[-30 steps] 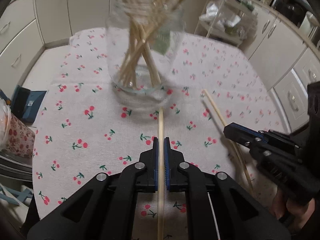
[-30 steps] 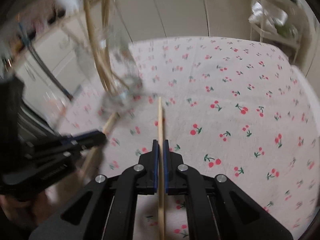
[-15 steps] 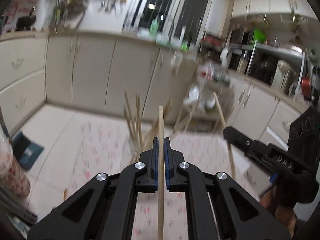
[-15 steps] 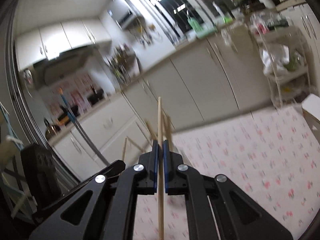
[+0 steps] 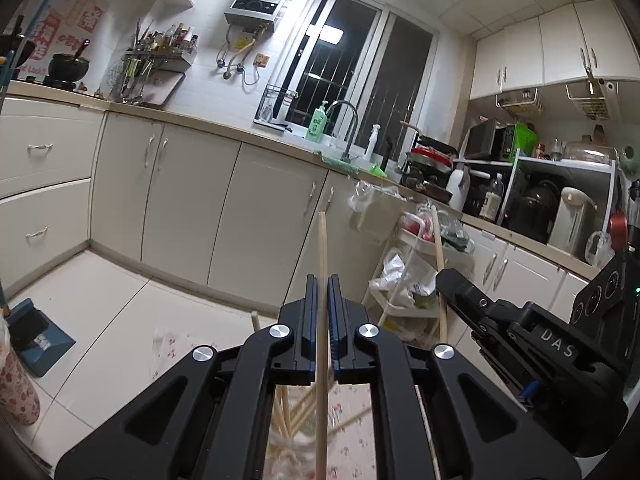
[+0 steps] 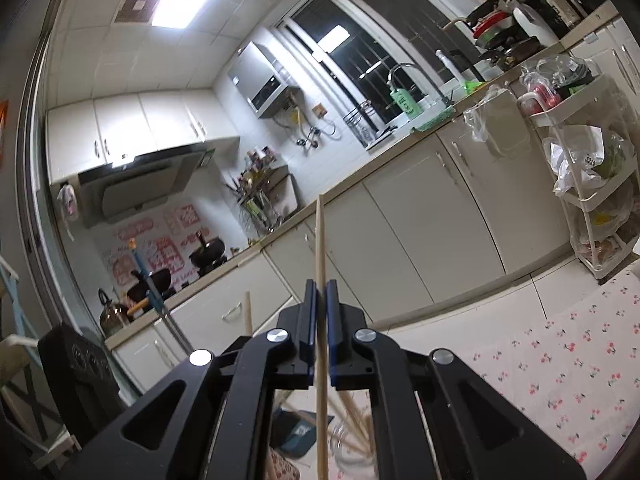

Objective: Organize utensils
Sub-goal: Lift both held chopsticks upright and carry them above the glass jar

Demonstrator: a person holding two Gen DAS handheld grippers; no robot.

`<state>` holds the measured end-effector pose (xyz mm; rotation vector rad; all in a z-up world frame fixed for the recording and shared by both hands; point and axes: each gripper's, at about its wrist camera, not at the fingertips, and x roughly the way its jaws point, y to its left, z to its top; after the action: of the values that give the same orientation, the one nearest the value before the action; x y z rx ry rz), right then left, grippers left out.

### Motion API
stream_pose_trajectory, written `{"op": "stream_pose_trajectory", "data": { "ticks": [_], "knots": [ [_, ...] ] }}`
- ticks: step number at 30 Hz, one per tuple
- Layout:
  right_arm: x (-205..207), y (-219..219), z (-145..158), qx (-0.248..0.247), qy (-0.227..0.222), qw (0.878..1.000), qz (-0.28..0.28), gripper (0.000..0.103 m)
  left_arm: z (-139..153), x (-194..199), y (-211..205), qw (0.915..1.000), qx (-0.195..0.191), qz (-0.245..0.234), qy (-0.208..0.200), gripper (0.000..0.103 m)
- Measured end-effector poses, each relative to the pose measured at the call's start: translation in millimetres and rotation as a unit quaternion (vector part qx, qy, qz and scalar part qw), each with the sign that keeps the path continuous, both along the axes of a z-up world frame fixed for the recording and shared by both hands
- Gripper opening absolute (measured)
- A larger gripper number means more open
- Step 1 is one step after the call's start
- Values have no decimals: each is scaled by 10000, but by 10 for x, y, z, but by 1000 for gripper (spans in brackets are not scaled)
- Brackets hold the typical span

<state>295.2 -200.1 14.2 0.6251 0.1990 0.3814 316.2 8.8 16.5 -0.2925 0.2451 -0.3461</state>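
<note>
My left gripper (image 5: 322,280) is shut on a wooden chopstick (image 5: 322,248) that points up, tilted toward the kitchen cabinets. My right gripper (image 6: 320,285) is shut on another wooden chopstick (image 6: 319,236), also raised. The right gripper also shows in the left wrist view (image 5: 444,278) with its chopstick (image 5: 438,240). Below both grippers the glass jar's rim (image 6: 352,446) with several chopsticks (image 5: 292,412) in it shows between the arms. The jar's body is mostly hidden.
The cherry-print tablecloth (image 6: 568,364) covers the table below. Cream cabinets (image 5: 192,208) and a counter with a sink run behind. A white cart (image 6: 592,208) with bags stands at the right. A blue dustpan (image 5: 36,332) lies on the floor.
Both grippers have lifted and tilted up from the table, each carrying its chopstick. The view went from the jar and tablecloth to the kitchen cabinets; the jar now lies under the grippers.
</note>
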Motion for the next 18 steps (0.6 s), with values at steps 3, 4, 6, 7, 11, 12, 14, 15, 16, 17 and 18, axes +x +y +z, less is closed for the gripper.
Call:
{"op": "stream_pose_trajectory", "data": {
  "ticks": [3,4,6,7,11,12,14,15,16,17,18],
  "knots": [
    [132,-35,-38,134,-11,9999,-88,6,-18,109,-6,9999,-55,79,-78,5],
    [158,-41,-49,152,-10,9998,-109,6,-21,134,-9,9999,-73,98,-95,5],
    [232,-51,-83,206,-9,9997,-139,6,-35,206,-3,9997,-121,169,-145,5],
    [253,-53,-97,227,-12,9996,-149,6,-43,234,-1,9996,-141,187,-158,5],
    [362,-63,-167,331,17,9993,-185,6,-88,358,1,9992,-187,280,-210,5],
    [389,-62,-185,352,22,9992,-195,6,-102,393,-8,9991,-187,304,-216,5],
    [424,-52,-215,387,32,9991,-182,6,-135,431,-33,9990,-158,346,-245,5],
    [437,-43,-227,403,31,9990,-177,6,-152,453,-36,9989,-151,364,-260,5],
    [436,-22,-231,403,23,9990,-180,6,-169,460,-50,9988,-140,373,-276,5],
    [442,-11,-237,398,9,9991,-175,6,-185,478,-69,9987,-110,386,-299,5],
    [449,-2,-240,393,1,9991,-164,6,-196,492,-82,9986,-95,399,-324,5]
  ]
}}
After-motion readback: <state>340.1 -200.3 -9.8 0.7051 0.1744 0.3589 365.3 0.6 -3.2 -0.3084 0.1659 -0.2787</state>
